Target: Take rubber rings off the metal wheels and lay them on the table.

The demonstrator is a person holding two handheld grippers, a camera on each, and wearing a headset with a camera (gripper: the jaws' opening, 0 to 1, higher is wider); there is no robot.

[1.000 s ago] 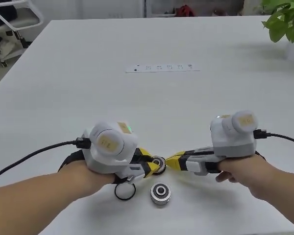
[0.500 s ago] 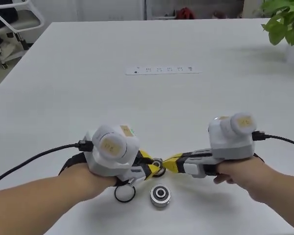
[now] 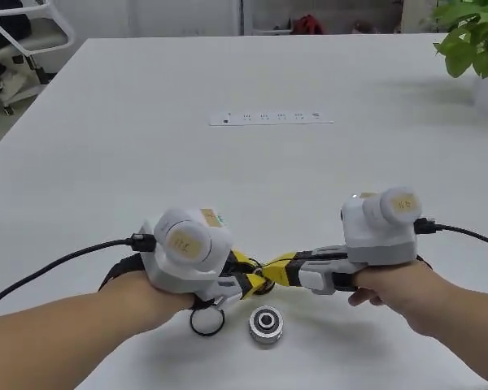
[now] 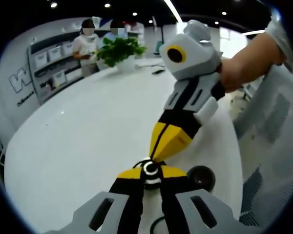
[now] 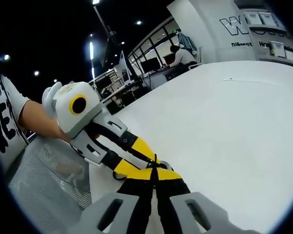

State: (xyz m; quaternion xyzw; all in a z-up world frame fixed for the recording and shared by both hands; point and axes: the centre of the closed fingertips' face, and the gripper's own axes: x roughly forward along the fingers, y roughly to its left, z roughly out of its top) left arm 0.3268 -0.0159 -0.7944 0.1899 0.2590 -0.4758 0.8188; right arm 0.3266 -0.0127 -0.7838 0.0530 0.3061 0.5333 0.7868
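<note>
A small metal wheel (image 4: 150,168) hangs just above the table, and my left gripper (image 4: 149,175) is shut on it. My right gripper (image 4: 159,152) comes in from the opposite side with its jaws shut. Its yellow tips press against the wheel's (image 5: 165,166) rim. In the head view the two grippers meet nose to nose, left gripper (image 3: 252,282) and right gripper (image 3: 271,272). Whether this wheel carries a rubber ring is hidden. A second metal wheel (image 3: 266,322) lies on the table just below them. A loose black rubber ring (image 3: 207,319) lies to its left.
The white table (image 3: 252,179) stretches far ahead, with a white power strip (image 3: 270,118) at its middle. A green plant (image 3: 472,36) stands at the far right corner. Black cables (image 3: 57,264) trail from both grippers. People stand beyond the plant (image 4: 118,48).
My right gripper has slid left until its tips touch the held wheel. The left gripper has kept its hold and barely moved.
</note>
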